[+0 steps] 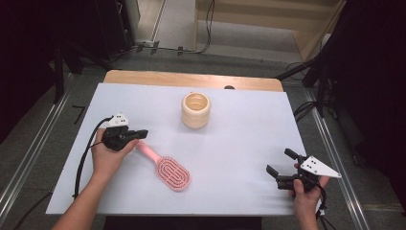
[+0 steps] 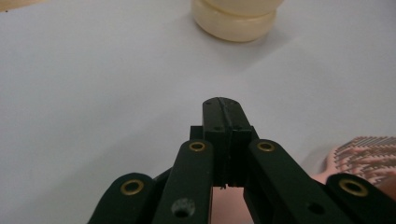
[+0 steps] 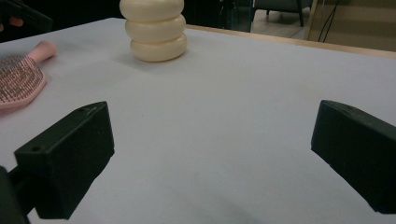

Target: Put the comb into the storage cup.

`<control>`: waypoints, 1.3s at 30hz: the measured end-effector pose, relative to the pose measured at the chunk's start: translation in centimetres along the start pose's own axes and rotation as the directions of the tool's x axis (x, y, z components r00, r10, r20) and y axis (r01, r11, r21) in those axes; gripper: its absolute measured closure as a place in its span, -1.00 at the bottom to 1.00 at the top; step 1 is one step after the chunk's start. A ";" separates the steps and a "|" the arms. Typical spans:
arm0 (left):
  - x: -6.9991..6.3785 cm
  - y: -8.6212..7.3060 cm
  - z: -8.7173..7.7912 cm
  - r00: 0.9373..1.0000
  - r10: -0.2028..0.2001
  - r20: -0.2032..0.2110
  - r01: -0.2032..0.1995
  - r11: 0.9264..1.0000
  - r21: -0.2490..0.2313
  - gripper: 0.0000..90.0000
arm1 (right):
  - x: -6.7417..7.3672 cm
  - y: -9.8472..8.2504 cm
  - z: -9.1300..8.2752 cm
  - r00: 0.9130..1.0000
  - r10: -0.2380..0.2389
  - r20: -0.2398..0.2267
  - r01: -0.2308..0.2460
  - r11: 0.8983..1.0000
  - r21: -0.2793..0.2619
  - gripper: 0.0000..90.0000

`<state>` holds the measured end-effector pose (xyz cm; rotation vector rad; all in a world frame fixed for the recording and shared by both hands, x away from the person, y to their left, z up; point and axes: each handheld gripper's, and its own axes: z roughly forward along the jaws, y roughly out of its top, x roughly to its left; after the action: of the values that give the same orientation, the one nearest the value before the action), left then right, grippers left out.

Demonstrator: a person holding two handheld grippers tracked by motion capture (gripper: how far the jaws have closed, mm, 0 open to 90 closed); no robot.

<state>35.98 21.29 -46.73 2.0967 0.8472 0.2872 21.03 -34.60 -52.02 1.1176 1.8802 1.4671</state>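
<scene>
A pink hairbrush [image 1: 172, 173] lies bristles up on the white table cover [image 1: 249, 129], its handle pointing toward my left gripper [image 1: 142, 133]. That gripper hovers just over the handle's end with its jaws pressed together and nothing between them. In the left gripper view the shut jaws [image 2: 223, 105] point toward the cream ribbed cup [image 2: 236, 21], and the brush head [image 2: 369, 156] lies at the lower right. My right gripper [image 1: 279, 161] stands open near the table's front right, empty. Its view has the wide-apart jaws [image 3: 212, 116], the cup [image 3: 156, 30] and the brush [image 3: 18, 79] at far left.
The cream cup [image 1: 196, 110] stands upright at the back middle of the table. A wooden table edge [image 1: 191, 79] runs behind the white cover. Cables trail from both grippers off the table's front, and dark stands flank the table.
</scene>
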 end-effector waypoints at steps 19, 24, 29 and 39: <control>1.0 -0.5 2.5 1.000 0.014 -0.007 -0.012 0.984 0.176 1.00 | 0.0 0.0 -0.1 1.000 0.007 -0.003 -0.007 1.000 -0.002 -1.00; 0.8 -0.6 2.2 1.000 0.029 -0.011 -0.026 0.980 0.195 1.00 | 0.0 0.0 0.0 1.000 0.004 -0.001 -0.004 1.000 -0.002 -1.00; 0.5 -1.2 1.4 0.999 0.043 -0.003 -0.041 0.978 0.207 1.00 | 0.0 0.0 -0.1 1.000 0.010 -0.004 -0.010 1.000 -0.002 -1.00; -0.1 -3.0 -0.7 0.999 0.038 0.015 -0.040 0.979 0.199 1.00 | 0.0 0.0 0.0 1.000 0.002 -0.001 -0.002 1.000 -0.002 -1.00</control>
<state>34.22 22.93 -48.59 2.3007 0.8588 0.2182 21.02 -34.64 -52.02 1.1181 1.8783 1.4713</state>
